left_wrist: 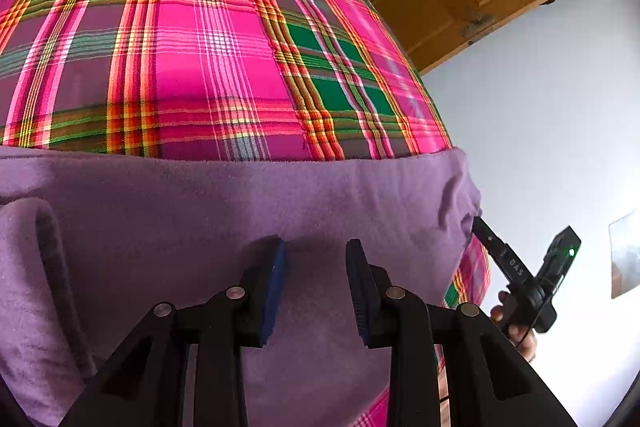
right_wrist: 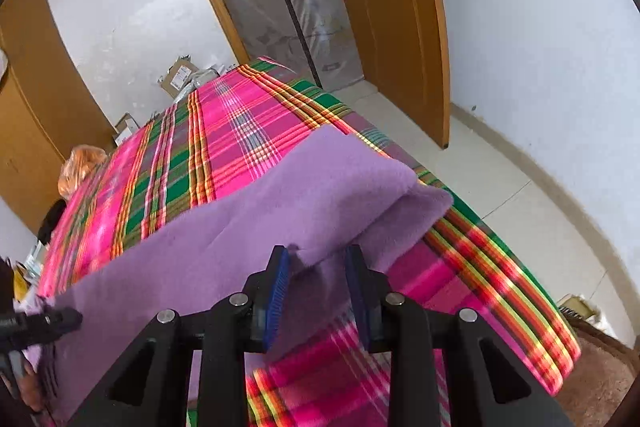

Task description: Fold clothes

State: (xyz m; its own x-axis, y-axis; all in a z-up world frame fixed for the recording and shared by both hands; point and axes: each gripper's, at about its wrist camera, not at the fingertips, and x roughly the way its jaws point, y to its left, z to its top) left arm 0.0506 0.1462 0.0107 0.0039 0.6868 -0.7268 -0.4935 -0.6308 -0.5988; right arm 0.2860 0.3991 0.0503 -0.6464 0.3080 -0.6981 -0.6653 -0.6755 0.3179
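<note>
A purple fleece garment [left_wrist: 240, 207] lies folded across the near part of a bed covered with a pink, green and orange plaid sheet [left_wrist: 224, 47]. My left gripper [left_wrist: 316, 287] is shut on the garment's near edge, with fleece filling the gap between its blue pads. In the right wrist view, the garment [right_wrist: 260, 211] has a doubled fold at its right end, and my right gripper [right_wrist: 316, 287] is shut on the hanging edge. Each gripper shows in the other's view: the right gripper [left_wrist: 480, 227] touches the cloth's right corner, and the left gripper [right_wrist: 74, 317] meets its left edge.
The plaid sheet [right_wrist: 240, 131] runs to the bed's far end. A wooden door [right_wrist: 400, 27] stands open beside a plastic-covered doorway. Boxes [right_wrist: 180, 75] and an orange bag [right_wrist: 80, 163] sit past the bed. Tiled floor [right_wrist: 520, 207] lies to the right, a brown rug [right_wrist: 600, 367] at the corner.
</note>
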